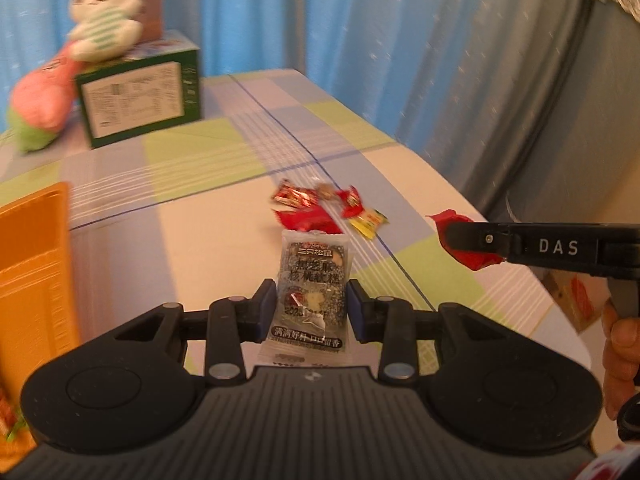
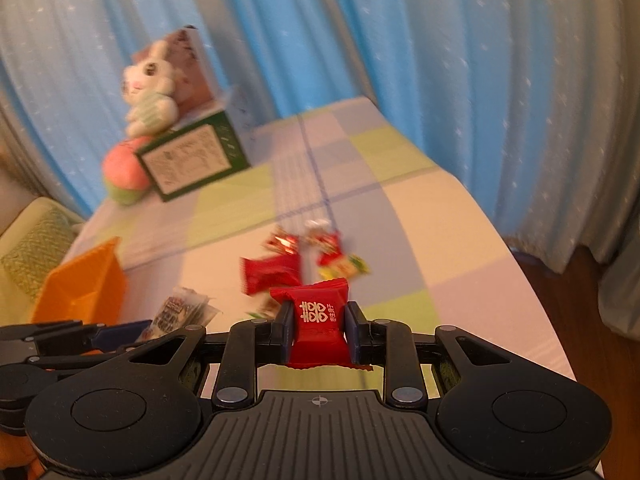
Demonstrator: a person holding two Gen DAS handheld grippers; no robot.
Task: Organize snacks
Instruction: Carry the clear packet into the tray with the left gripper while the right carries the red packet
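The left gripper (image 1: 312, 308) clamps one grey sesame snack packet (image 1: 311, 280); the right gripper (image 2: 318, 330) clamps one red candy (image 2: 318, 326). Both are held above the checked tablecloth (image 1: 200, 208). About five loose wrapped sweets (image 1: 326, 210) lie clustered beyond them, one orange bin (image 1: 34, 280) at left.

Open tablecloth (image 1: 192, 216) between orange bin (image 1: 36, 280) on the left and loose candy pile (image 1: 320, 208) ahead, with green box (image 1: 140, 96) and plush rabbit (image 1: 106, 12) blocking the far left corner, curtain (image 1: 360, 40) just behind.
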